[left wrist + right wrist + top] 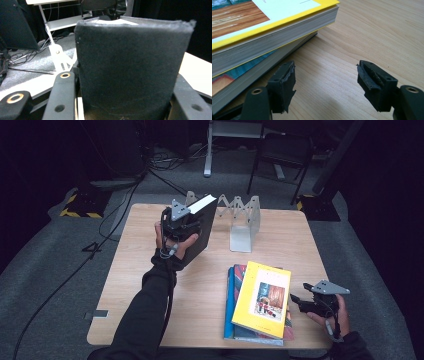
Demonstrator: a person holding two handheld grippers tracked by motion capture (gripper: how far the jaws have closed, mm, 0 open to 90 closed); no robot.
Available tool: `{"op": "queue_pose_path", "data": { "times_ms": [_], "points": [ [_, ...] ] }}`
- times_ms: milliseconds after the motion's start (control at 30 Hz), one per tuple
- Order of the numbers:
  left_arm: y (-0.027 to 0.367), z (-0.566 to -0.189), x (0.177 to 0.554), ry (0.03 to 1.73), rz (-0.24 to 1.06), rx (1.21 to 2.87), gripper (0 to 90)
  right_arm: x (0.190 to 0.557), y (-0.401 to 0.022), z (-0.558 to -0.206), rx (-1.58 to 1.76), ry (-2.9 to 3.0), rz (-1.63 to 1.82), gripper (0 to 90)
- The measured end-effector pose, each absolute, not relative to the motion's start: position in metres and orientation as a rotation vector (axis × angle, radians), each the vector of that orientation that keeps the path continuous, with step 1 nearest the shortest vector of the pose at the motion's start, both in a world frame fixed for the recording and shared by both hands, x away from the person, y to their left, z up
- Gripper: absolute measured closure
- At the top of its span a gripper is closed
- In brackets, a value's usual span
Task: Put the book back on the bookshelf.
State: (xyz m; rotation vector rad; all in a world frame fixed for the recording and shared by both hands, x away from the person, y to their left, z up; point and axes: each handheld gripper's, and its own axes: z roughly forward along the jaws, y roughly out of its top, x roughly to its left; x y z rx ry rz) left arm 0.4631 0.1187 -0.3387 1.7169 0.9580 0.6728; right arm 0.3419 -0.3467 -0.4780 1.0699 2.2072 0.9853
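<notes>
One thick black felt-covered book (pixel 202 227) stands clamped in the left gripper (pixel 181 222) jaws, upper centre of the desk (pixel 150 285), beside the grey metal rack (pixel 242 222); next, slotting it in; right gripper (pixel 325 82) jaws gape empty, lower right.

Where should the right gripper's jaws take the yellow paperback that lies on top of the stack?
Probably the yellow paperback by its near corner, which juts past the blue book under it. It lies flat, so come in level from the right gripper side, one jaw over the cover, one under the overhang. The jaws stand open on the bare wooden table.
</notes>
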Motion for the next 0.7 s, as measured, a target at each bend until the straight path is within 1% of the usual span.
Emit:
{"op": "queue_pose_path", "data": {
  "times_ms": [67,200,333,433,700],
  "points": [
    [0.121,-0.339,0.467,0.974,0.660,1.707,52.7,0.342,-0.346,-0.478,1.070,2.209,0.984,30.5],
    [0.117,-0.340,0.477,0.991,0.702,1.720,52.7,0.341,-0.345,-0.478,1.062,2.216,0.980,30.7],
    [0.117,-0.341,0.490,1.029,0.695,1.688,52.7,0.341,-0.344,-0.478,1.055,2.222,0.973,30.7],
    [0.114,-0.342,0.499,1.057,0.719,1.688,52.7,0.342,-0.345,-0.478,1.059,2.216,0.976,31.2],
    [0.110,-0.347,0.510,1.105,0.753,1.676,52.7,0.341,-0.349,-0.476,1.060,2.195,0.989,31.2]
  ]
}}
